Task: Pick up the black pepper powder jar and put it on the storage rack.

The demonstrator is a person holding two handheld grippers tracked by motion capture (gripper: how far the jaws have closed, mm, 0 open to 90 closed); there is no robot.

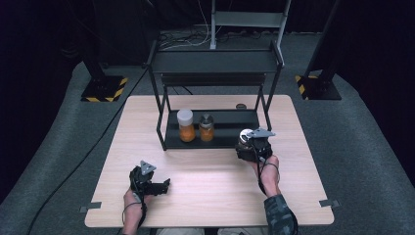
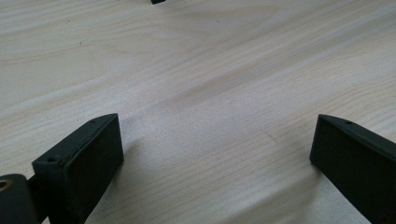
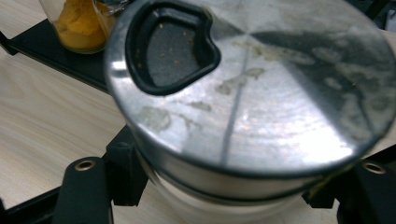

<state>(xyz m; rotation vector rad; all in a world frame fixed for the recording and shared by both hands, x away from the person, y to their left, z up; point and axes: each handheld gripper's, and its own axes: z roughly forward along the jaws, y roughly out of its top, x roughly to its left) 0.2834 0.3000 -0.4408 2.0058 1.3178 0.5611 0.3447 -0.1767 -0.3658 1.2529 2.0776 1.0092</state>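
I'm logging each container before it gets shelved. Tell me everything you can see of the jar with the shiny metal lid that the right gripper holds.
The jar has a round brushed-metal lid, smudged with pale dried residue, with a black-rimmed heart-shaped opening near its edge. Below the lid a pale, whitish body shows; its contents are hidden. It stands roughly upright between the jaws of the right gripper, which clamp its sides just under the lid. It sits at the front right corner of the black rack, above the wooden table.

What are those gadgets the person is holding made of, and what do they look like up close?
Each hand holds a black gadget: the left gripper and right gripper. Both carry a grey three-cornered plate on top and trail a thin black cable. The jaws are flat black blocks with small screw holes. The right arm wears a camouflage-patterned sleeve.
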